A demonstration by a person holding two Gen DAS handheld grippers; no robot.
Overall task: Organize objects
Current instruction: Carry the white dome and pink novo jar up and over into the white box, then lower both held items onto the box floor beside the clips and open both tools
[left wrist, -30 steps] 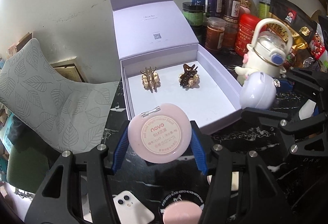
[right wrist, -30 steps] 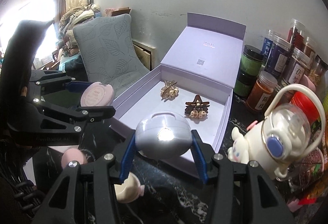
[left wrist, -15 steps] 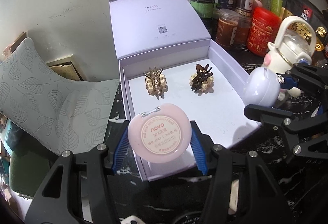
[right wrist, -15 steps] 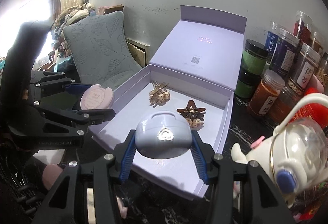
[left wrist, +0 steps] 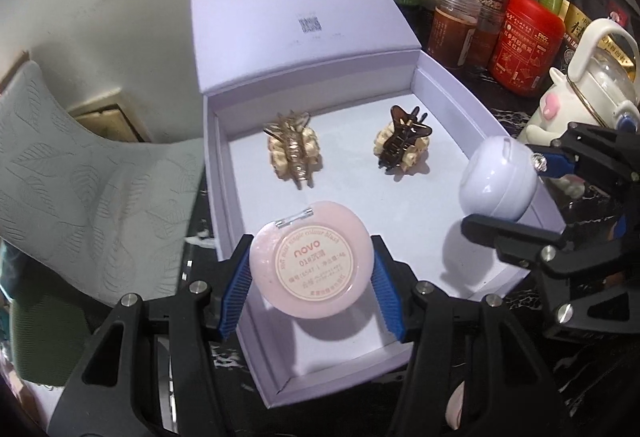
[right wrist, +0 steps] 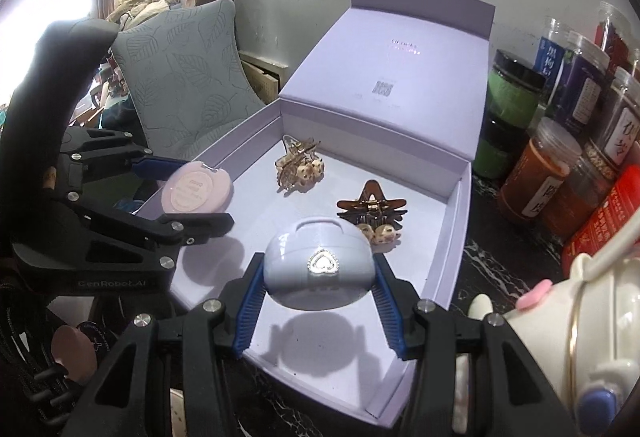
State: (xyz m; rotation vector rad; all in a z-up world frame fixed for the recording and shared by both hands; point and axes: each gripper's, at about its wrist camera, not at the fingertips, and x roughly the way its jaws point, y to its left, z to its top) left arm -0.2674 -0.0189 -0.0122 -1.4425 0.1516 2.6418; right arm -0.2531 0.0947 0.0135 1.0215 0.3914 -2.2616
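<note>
Left hand-held gripper [left wrist: 312, 277]: I have it pinching the pink compact [left wrist: 312, 261], above the box's near left corner.
Right hand-held gripper [right wrist: 318, 285]: pinching my lilac case [right wrist: 318, 263], above the box's near right part.
Lilac box [left wrist: 256, 369]: lid up, gold clip [left wrist: 294, 155] and brown clip [left wrist: 402, 145] inside at the back.

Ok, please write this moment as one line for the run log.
left gripper: shut on pink compact | right gripper: shut on lilac case | both above open lilac box | two hair clips inside
</note>
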